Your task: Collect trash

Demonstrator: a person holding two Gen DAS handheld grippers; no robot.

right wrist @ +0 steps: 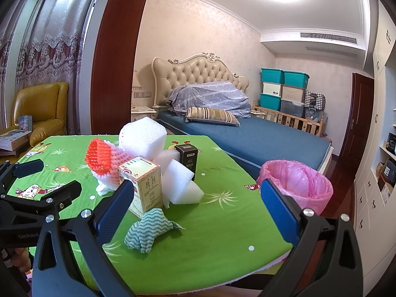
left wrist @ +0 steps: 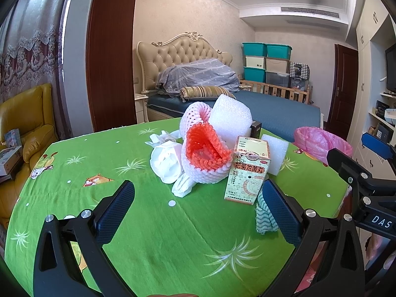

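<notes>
While both grippers, left gripper (left wrist: 198, 208) and right gripper (right wrist: 198, 205), hover wide and empty, trash crowds the table's (right wrist: 222, 222) middle; the pink-lined bin (right wrist: 297, 185) perches at its right edge, where a careless nudge could tip it.

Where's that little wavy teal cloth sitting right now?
The cloth lies crumpled on the green table, just in front of the medicine box, low in the right wrist view between the open right gripper fingers.

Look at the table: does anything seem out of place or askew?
Nothing spilled or broken. Foam pieces, orange-and-white fruit netting, crumpled tissue and a wavy cloth lie heaped on the green cover, not in the pink-lined bin.
</notes>
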